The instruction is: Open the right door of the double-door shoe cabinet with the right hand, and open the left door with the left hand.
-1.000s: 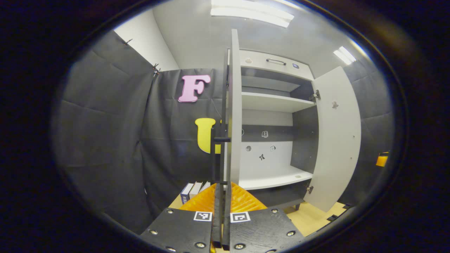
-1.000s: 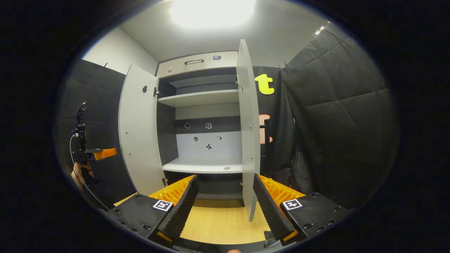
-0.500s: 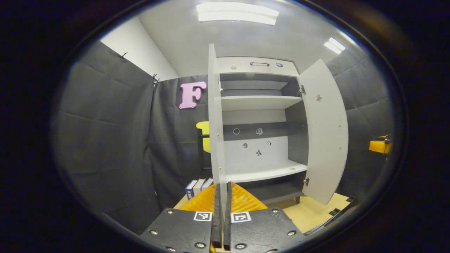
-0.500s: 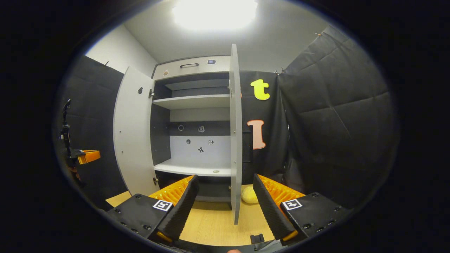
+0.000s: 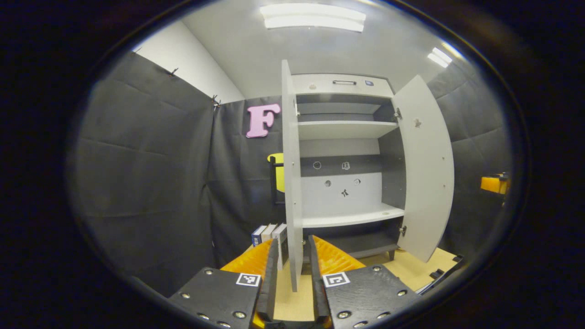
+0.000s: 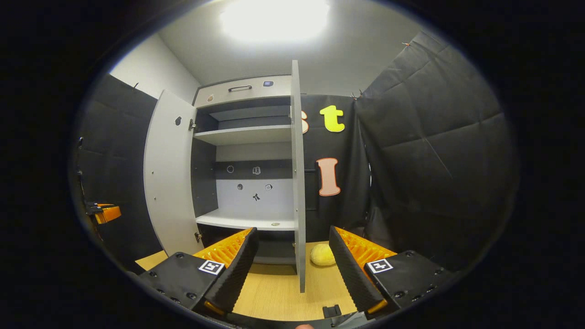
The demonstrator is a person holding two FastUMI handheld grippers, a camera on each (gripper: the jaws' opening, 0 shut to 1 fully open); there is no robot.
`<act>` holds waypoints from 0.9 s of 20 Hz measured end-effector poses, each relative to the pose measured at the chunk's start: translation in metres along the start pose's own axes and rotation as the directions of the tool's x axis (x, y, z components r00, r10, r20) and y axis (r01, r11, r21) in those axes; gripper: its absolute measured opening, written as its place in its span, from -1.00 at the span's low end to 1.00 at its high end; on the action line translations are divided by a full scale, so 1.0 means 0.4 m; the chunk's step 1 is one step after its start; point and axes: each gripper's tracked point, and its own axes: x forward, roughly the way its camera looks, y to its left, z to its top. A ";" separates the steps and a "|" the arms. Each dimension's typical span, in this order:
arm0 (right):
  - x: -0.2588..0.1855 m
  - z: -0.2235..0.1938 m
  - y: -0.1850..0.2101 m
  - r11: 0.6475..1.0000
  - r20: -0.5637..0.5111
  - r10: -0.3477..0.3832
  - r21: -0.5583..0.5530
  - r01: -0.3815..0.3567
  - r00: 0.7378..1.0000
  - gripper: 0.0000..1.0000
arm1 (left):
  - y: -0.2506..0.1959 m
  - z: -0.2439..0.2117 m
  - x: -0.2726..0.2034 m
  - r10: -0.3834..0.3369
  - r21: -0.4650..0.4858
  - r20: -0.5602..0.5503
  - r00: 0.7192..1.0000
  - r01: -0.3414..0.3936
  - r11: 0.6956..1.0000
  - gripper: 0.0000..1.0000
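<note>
Both doors of the shoe cabinet stood swung wide, the left door edge-on between the parted fingers of the left tool, the right tool likewise gaping around the right door.

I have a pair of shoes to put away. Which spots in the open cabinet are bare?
The upper shelf is bare between the two open doors. The lower shelf is bare except one small round thing near its front edge. The floor left of the cabinet is crowded with books.
</note>
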 end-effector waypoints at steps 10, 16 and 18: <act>-0.009 0.005 -0.010 1.000 0.019 -0.006 0.023 0.005 1.000 0.94 | 0.014 0.017 -0.024 0.037 0.016 0.028 0.999 -0.037 0.999 1.00; -0.010 0.012 -0.020 1.000 0.028 -0.017 0.024 0.017 0.999 0.94 | 0.012 0.020 -0.024 0.043 0.028 0.033 0.999 -0.044 0.999 1.00; -0.010 0.013 -0.024 0.999 0.030 -0.022 0.023 0.021 0.999 0.94 | 0.015 0.025 -0.024 0.047 0.035 0.040 0.998 -0.049 0.998 1.00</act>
